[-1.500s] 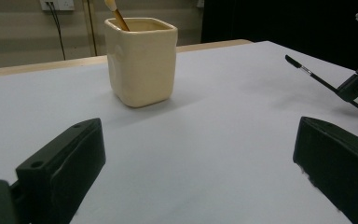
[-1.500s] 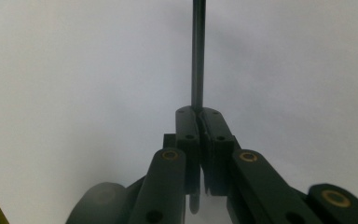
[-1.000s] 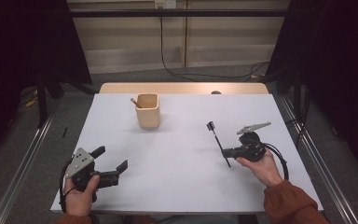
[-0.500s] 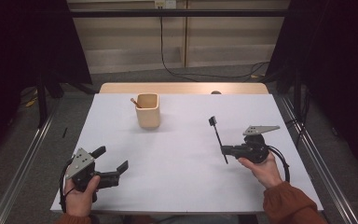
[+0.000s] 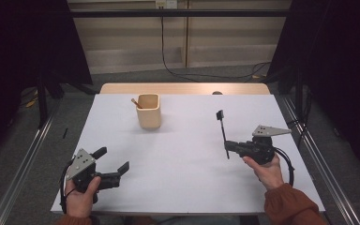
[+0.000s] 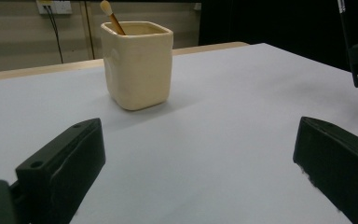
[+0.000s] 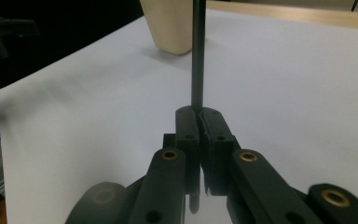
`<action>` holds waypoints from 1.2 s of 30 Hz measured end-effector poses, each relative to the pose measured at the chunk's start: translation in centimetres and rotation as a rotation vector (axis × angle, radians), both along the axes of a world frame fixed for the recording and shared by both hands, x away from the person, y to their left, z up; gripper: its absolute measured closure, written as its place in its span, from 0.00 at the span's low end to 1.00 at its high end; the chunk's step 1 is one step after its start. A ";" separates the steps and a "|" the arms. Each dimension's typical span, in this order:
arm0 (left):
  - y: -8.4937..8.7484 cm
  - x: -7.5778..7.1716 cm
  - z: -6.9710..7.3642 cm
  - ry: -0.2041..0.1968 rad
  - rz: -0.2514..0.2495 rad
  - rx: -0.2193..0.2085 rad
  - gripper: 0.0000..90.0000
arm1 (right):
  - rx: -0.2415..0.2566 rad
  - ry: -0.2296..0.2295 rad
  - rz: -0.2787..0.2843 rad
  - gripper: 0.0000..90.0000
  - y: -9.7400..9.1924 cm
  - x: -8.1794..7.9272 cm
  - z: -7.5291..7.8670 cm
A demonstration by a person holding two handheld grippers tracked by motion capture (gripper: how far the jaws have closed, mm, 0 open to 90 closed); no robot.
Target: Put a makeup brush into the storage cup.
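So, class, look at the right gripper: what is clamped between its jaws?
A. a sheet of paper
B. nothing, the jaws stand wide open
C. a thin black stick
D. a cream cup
C: in the right gripper view the right gripper has its jaws closed on a thin black stick, while the cream cup stands apart on the table.

One cream cup [image 5: 149,110], two brushes [image 5: 222,132], two grippers [image 5: 228,146] and one white table [image 5: 183,154]

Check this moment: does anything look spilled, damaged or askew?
Nothing stands out. The cream cup stands upright with one brush in it, the right gripper holds a thin black brush, and the white table looks clean.
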State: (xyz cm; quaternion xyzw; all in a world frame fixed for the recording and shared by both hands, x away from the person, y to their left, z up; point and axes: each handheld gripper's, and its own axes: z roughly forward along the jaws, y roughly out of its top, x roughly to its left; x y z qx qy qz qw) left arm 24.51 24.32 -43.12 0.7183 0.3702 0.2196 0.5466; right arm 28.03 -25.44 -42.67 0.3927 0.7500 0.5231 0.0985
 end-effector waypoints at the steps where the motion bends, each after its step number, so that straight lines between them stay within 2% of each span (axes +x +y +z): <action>1: 0.0 0.0 0.0 0.000 -0.001 -0.002 0.02 | 0.007 -0.012 -0.006 0.96 0.0 -0.1 0.1; 7: 0.1 0.0 0.0 0.001 0.005 -0.012 0.02 | 0.036 -0.025 0.015 0.96 0.0 -0.2 0.2; 19: 0.0 -0.2 0.2 -0.005 0.008 -0.027 0.02 | 0.035 -0.055 0.033 0.96 0.6 -0.7 0.5; 26: -0.3 -0.2 0.2 -0.007 -0.004 -0.022 0.02 | 0.044 -0.047 0.063 0.96 1.1 -0.7 0.5; 36: -0.8 -0.1 0.7 -0.021 -0.021 -0.031 0.02 | 0.064 -0.054 0.077 0.96 1.5 -0.7 0.7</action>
